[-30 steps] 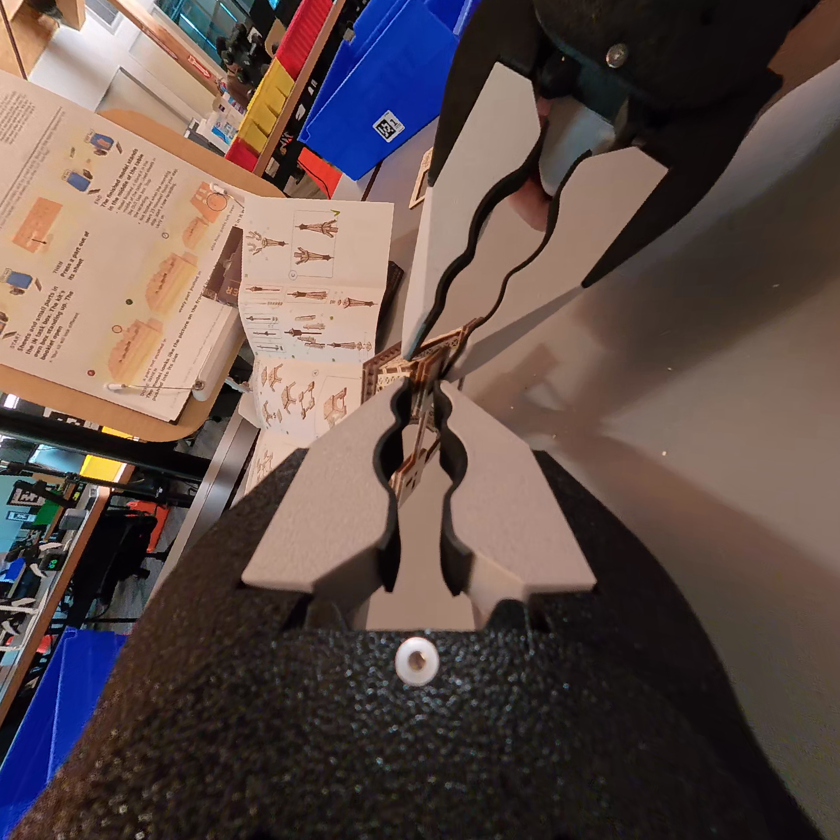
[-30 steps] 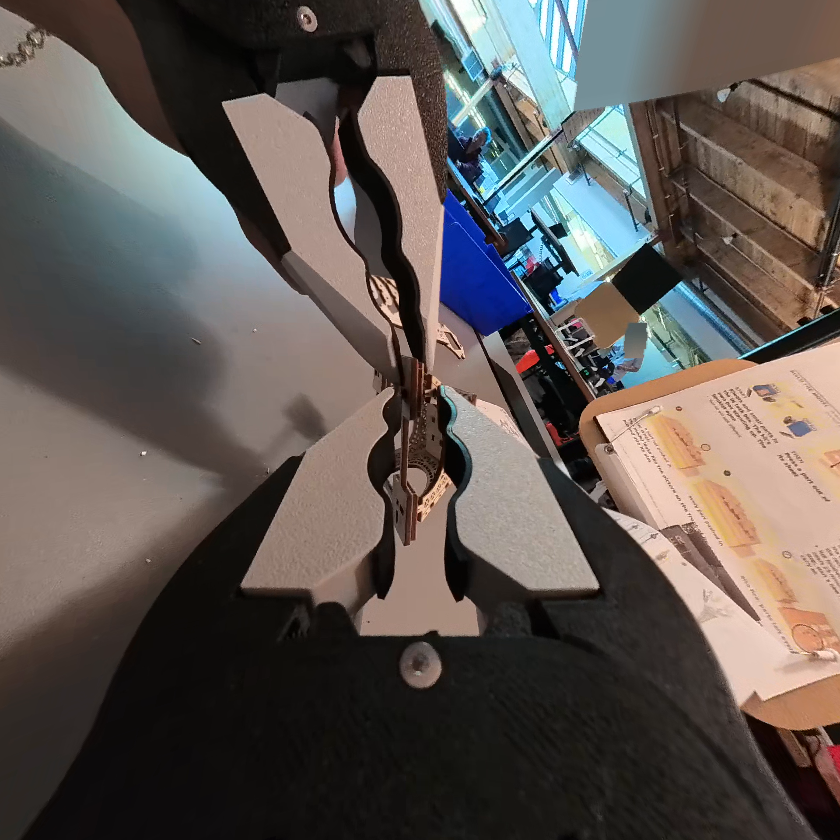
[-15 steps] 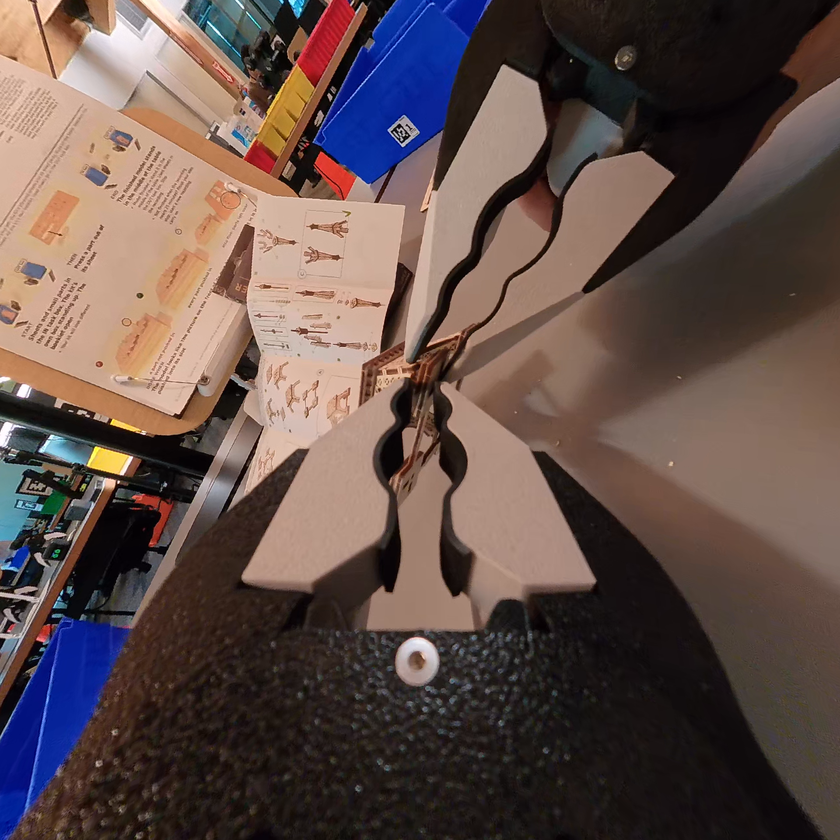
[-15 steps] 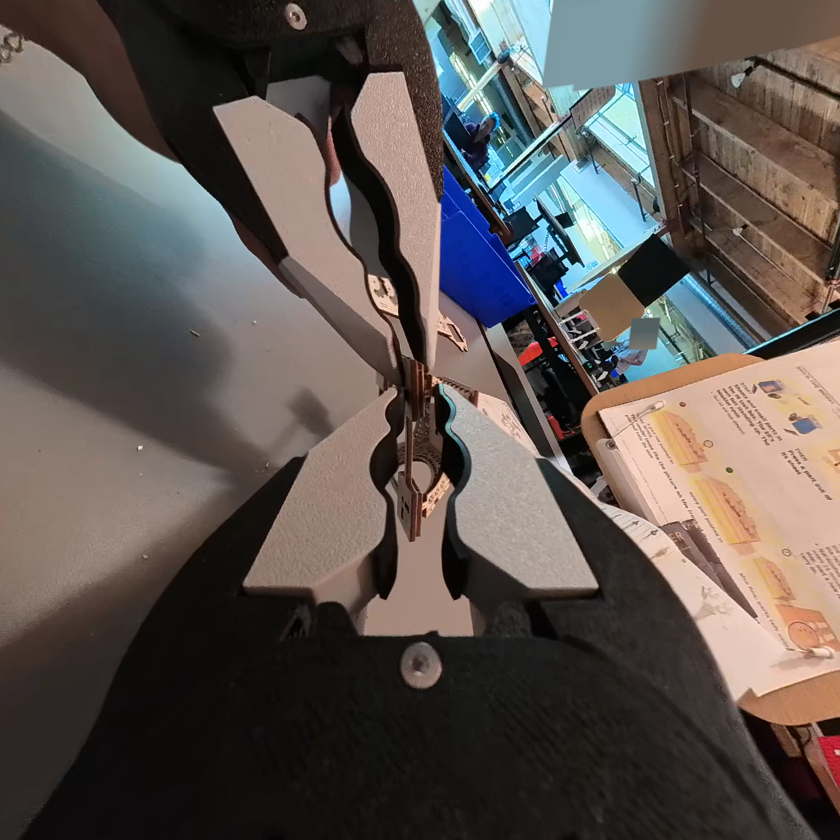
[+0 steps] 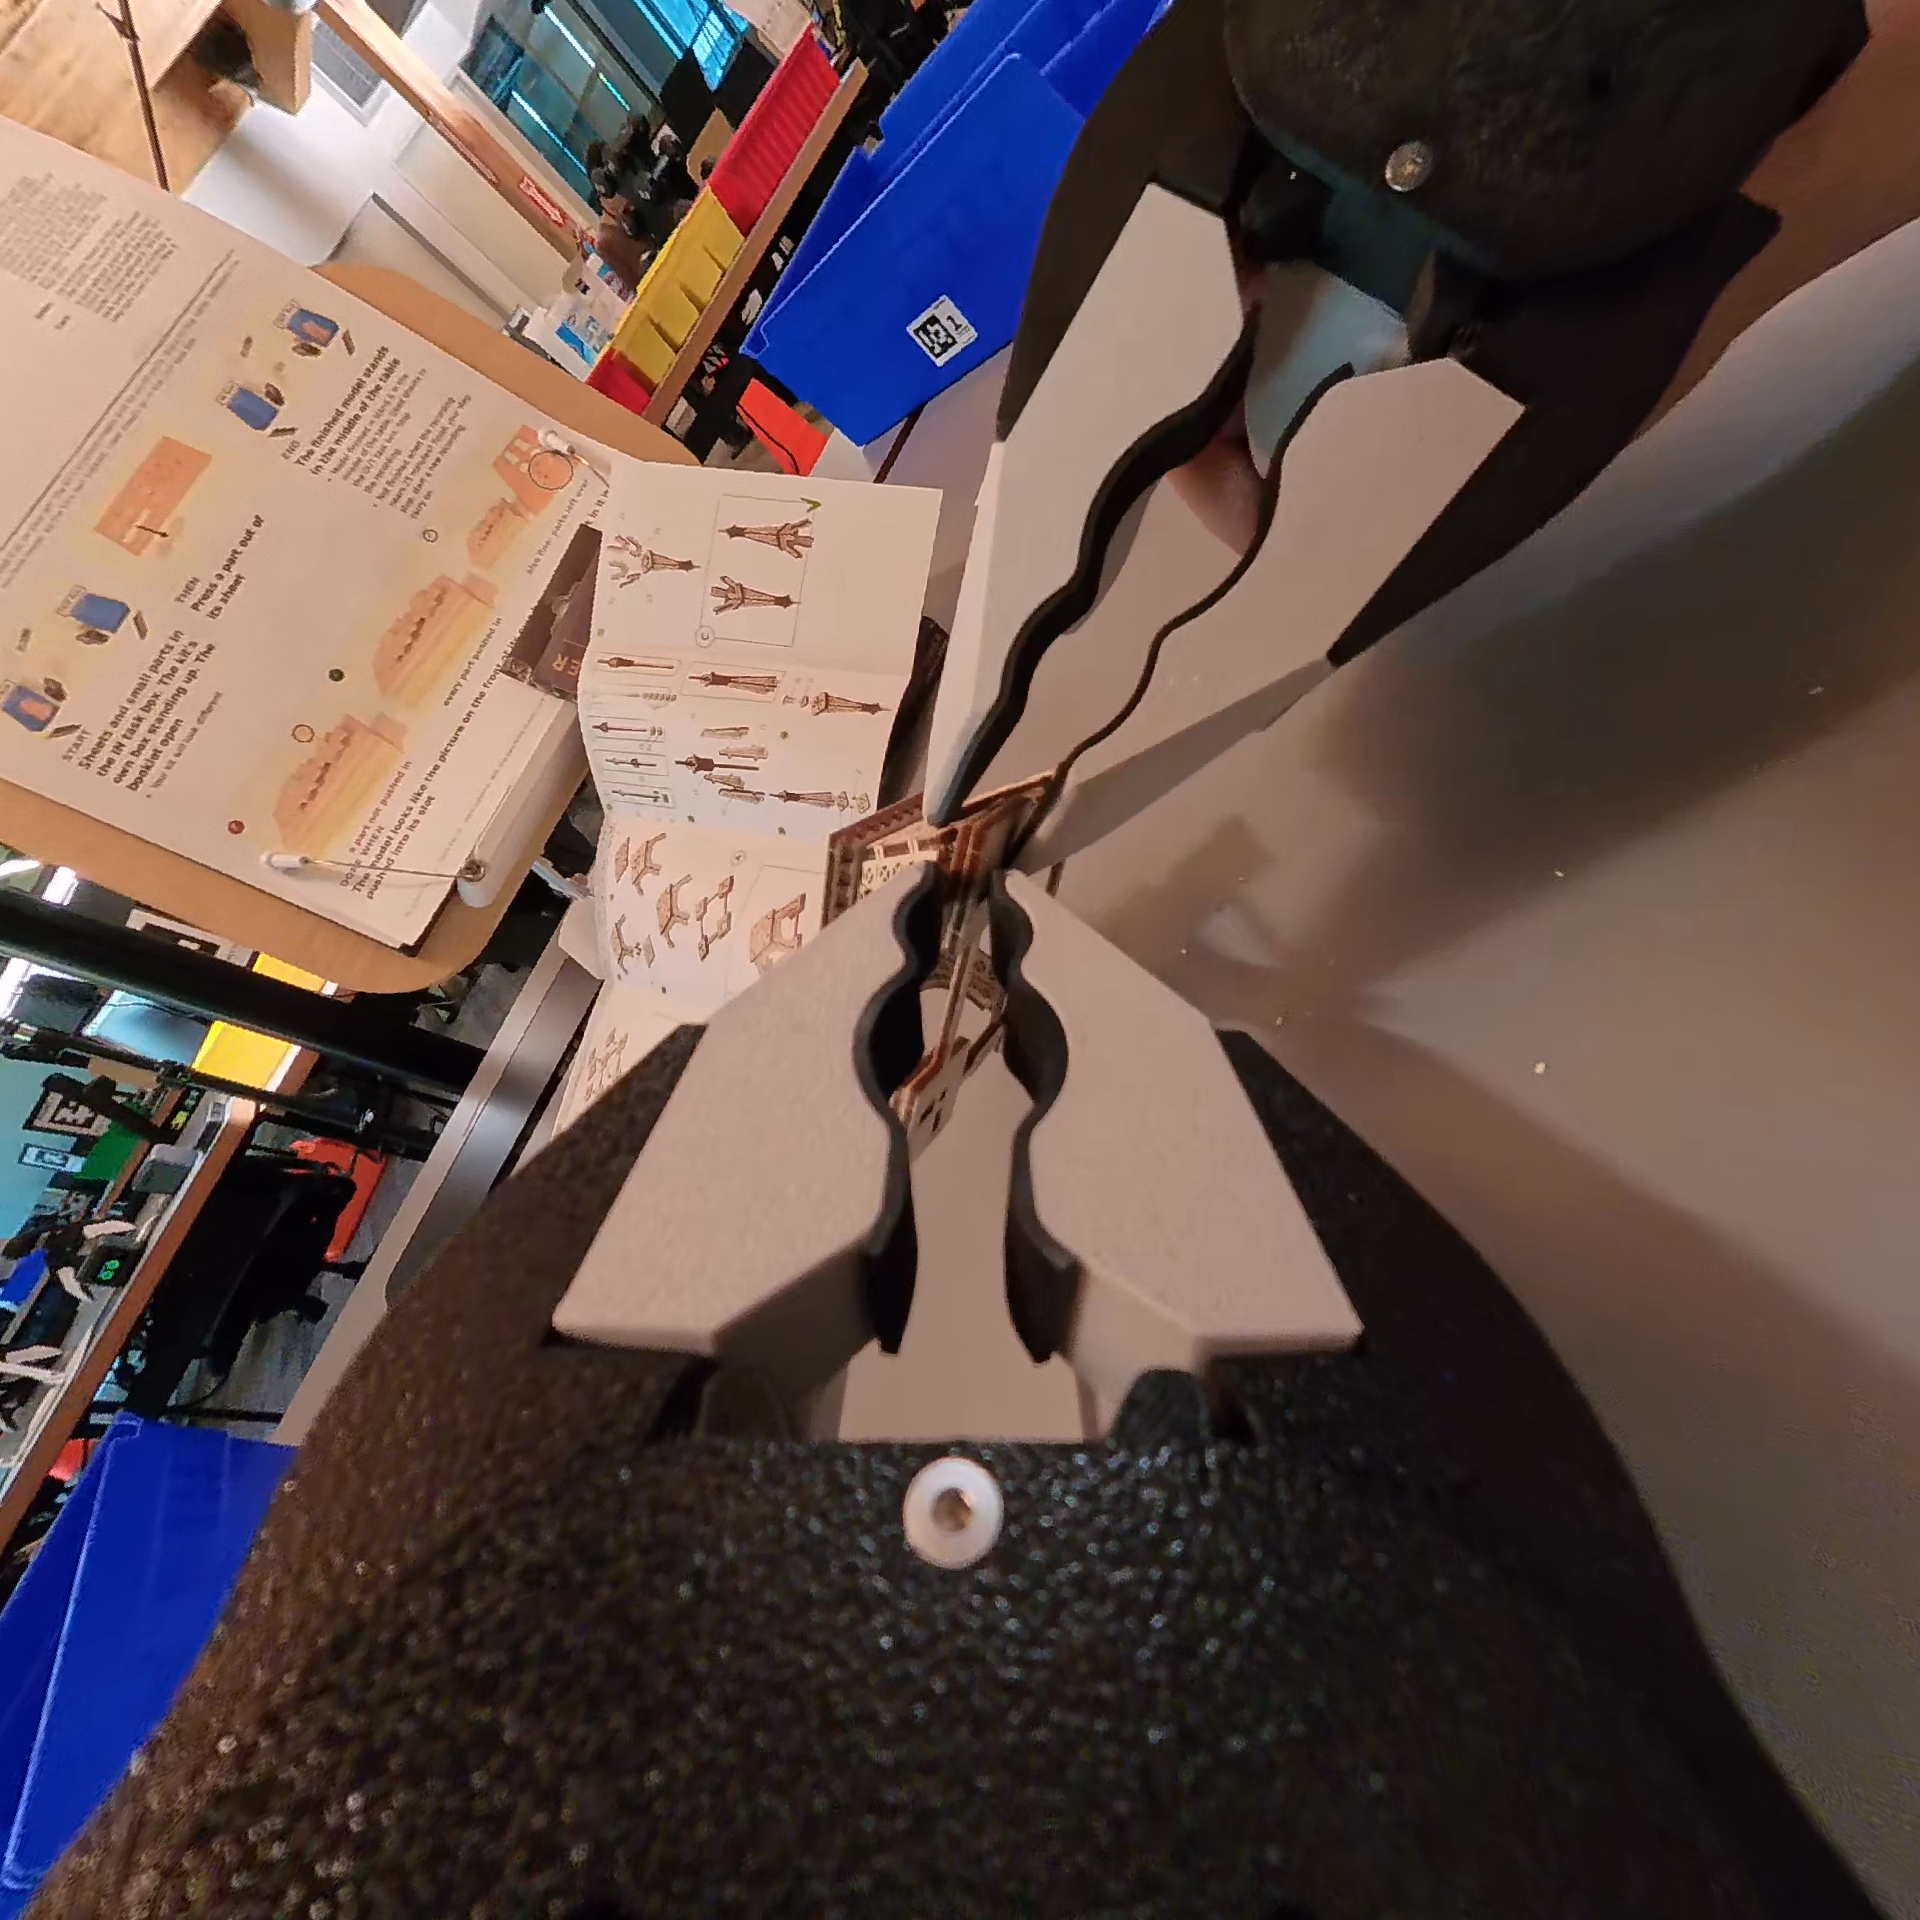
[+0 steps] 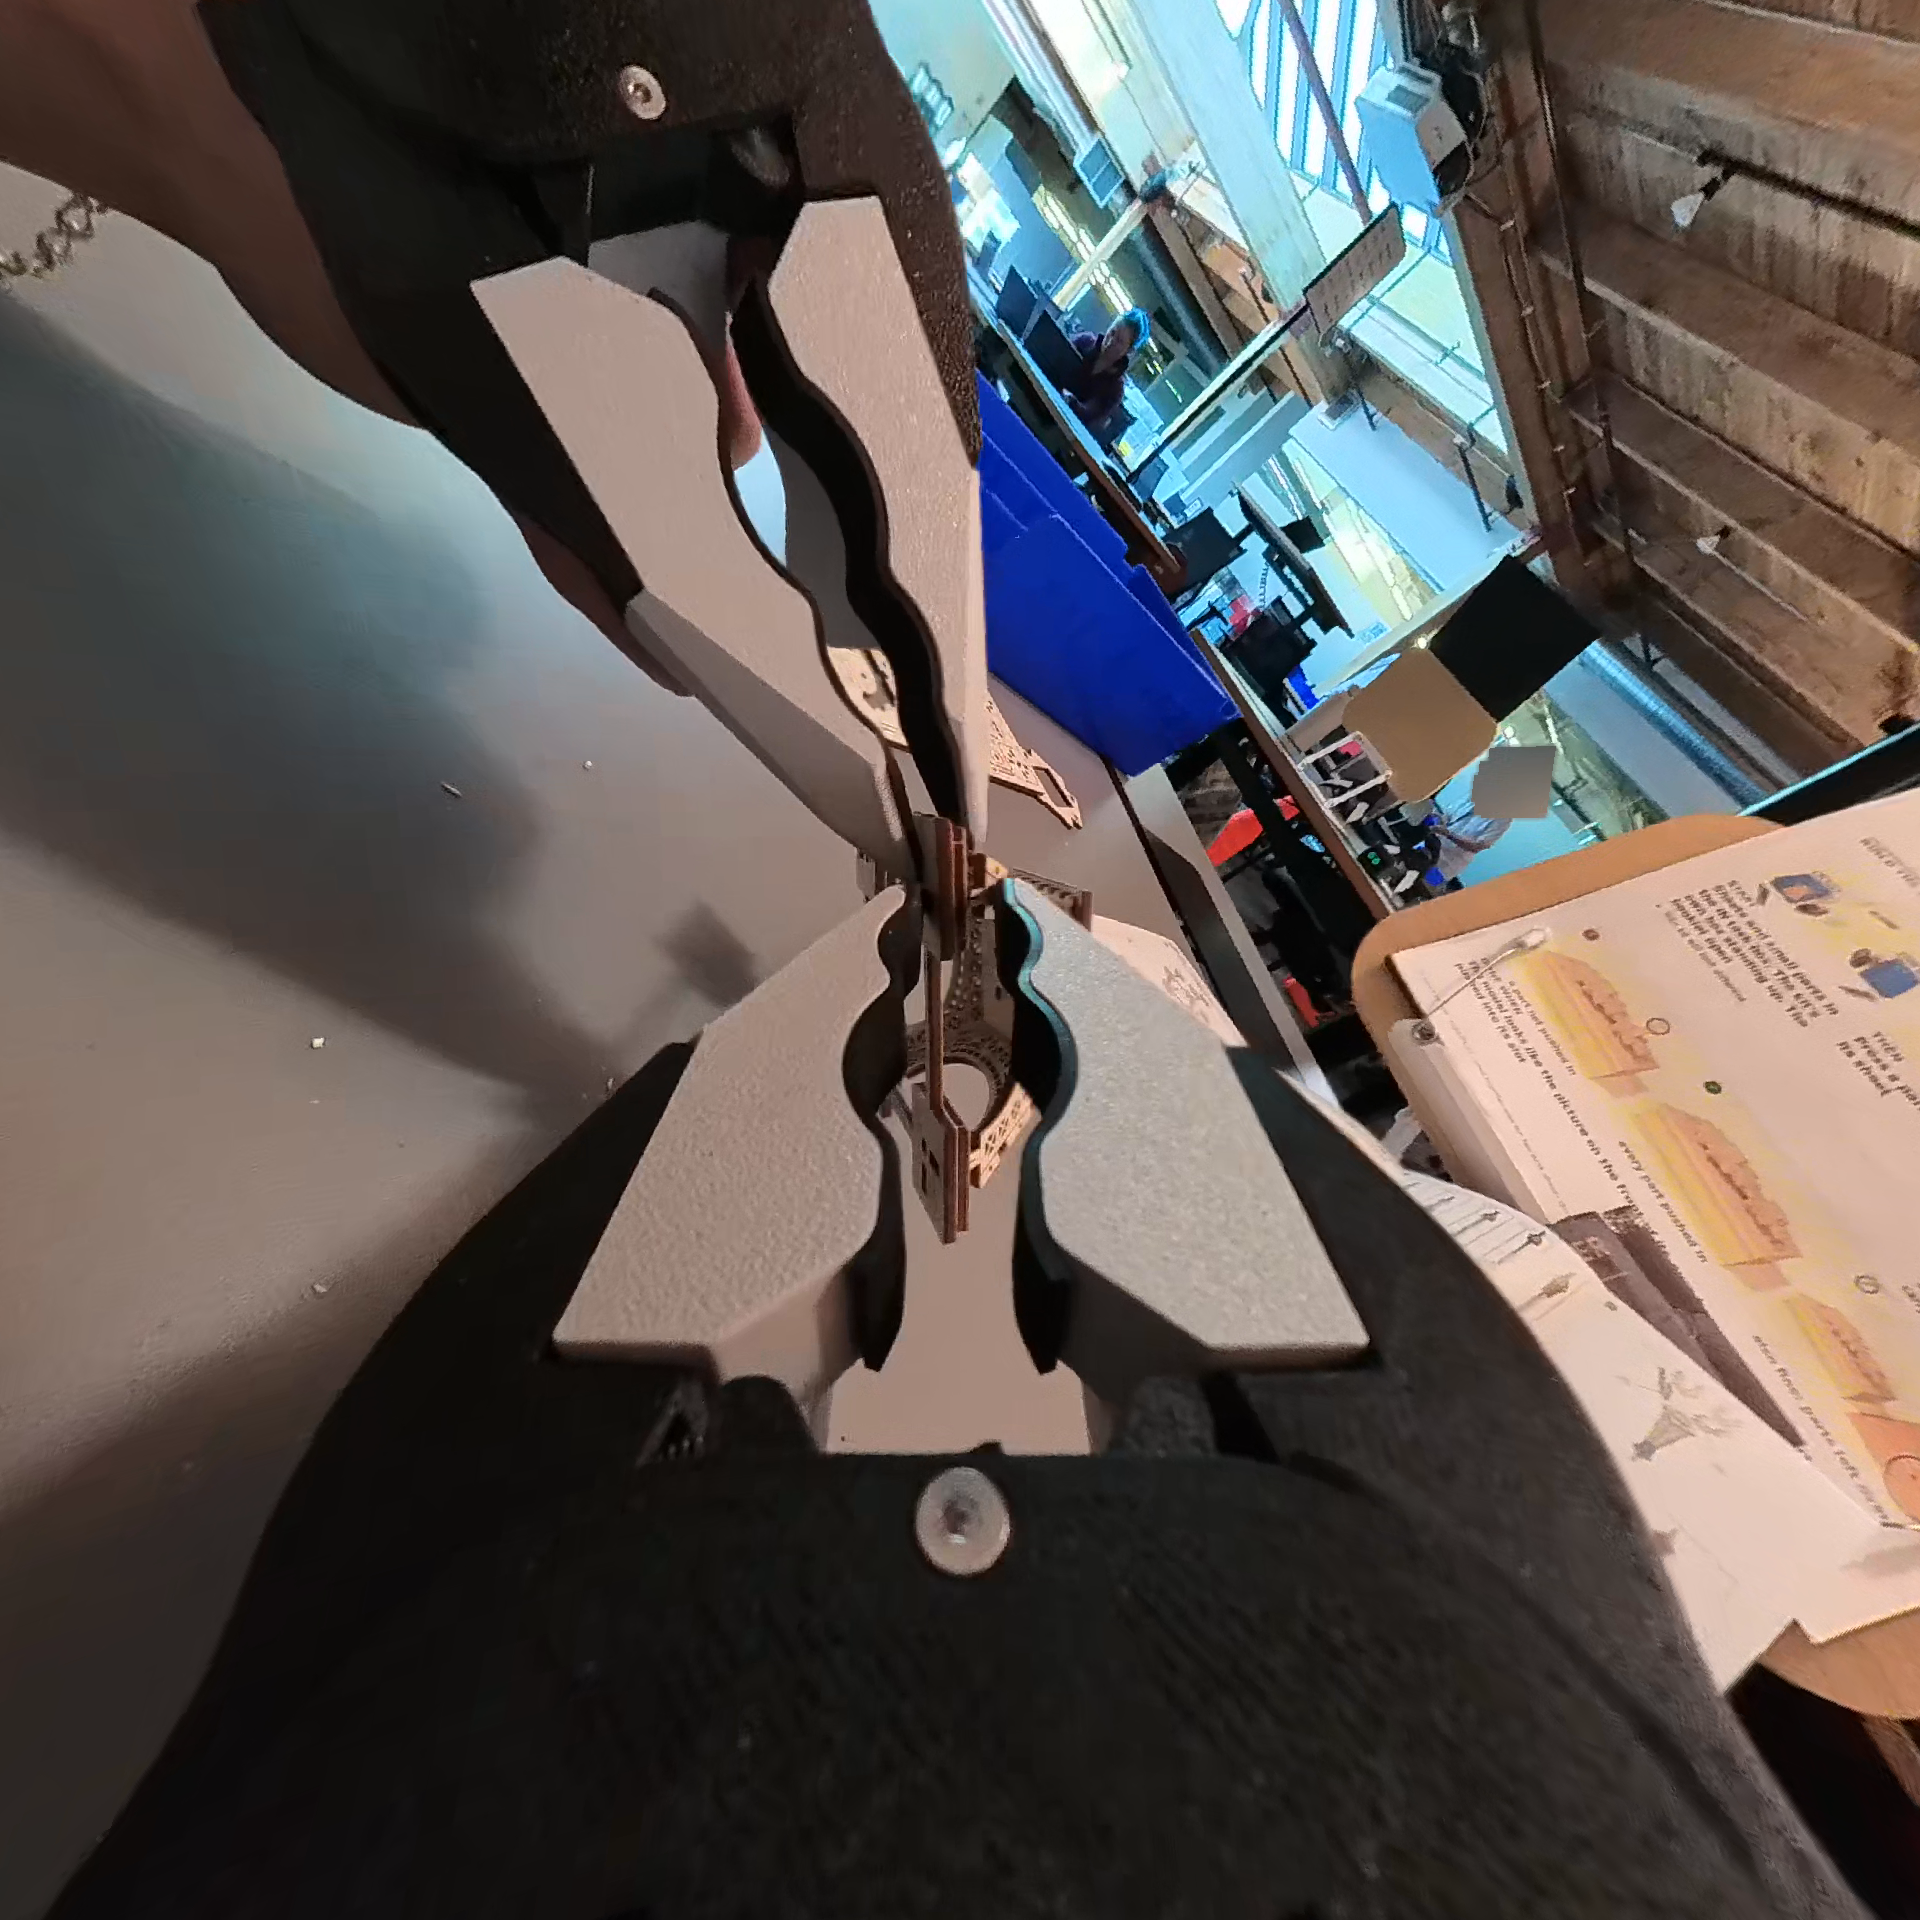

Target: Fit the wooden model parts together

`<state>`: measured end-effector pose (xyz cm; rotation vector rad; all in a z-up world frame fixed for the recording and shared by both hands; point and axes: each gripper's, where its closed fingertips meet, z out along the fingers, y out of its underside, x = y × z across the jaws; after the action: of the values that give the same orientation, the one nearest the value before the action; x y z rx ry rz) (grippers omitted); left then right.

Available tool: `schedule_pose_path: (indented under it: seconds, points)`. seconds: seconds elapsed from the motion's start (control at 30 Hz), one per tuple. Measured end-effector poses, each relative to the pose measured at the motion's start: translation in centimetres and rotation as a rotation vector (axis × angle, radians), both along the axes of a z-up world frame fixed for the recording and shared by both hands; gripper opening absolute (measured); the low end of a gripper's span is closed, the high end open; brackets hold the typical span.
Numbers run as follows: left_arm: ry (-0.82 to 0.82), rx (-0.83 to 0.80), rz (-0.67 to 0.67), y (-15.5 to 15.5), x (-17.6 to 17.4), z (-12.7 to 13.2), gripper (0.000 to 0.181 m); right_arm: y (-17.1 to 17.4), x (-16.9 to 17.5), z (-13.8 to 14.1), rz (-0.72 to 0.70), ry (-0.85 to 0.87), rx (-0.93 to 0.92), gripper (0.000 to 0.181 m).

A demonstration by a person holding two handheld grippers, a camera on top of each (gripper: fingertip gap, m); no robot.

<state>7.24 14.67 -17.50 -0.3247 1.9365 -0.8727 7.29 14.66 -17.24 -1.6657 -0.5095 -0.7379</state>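
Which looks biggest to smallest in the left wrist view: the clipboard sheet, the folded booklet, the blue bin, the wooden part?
1. Clipboard sheet
2. Folded booklet; the blue bin looks similar, so I won't rank those two
3. Wooden part, smallest despite being nearest

A grey tabletop point(image 5: 1558, 831) filled the foreground; blue bins point(image 5: 883, 281) stood past its far edge, under a plank wall point(image 6: 1714, 260) and bright windows point(image 6: 1299, 135).

The wooden model parts point(image 6: 951, 1049) sit tilted slightly differently.
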Motion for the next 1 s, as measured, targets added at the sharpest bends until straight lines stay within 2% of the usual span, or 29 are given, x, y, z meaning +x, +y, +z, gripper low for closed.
schedule_pose_path:
  seconds: [0.2, 0.43, 0.63, 0.8, 1.0]
  points:
    - [-0.012, -0.026, -0.012, 0.1, -0.4, -0.1, 0.006, -0.1, -0.4, 0.1, -0.003, -0.015, 0.016, 0.016]
    - [-0.014, -0.060, -0.022, 0.1, -0.5, -0.1, 0.006, -0.3, -0.8, 0.1, -0.015, -0.081, 0.020, 0.015]
    - [-0.025, -0.071, -0.034, 0.3, -0.6, -0.1, 0.006, -0.3, -1.1, -0.1, 0.015, -0.033, -0.008, 0.011]
    - [-0.026, -0.071, -0.041, 0.2, -0.8, -0.1, 0.005, -0.4, -1.4, -0.2, 0.004, -0.116, -0.045, 0.009]
    - [-0.007, -0.094, -0.043, 0.2, -0.8, -0.1, 0.005, -0.5, -1.5, -0.1, -0.006, -0.118, -0.059, 0.008]
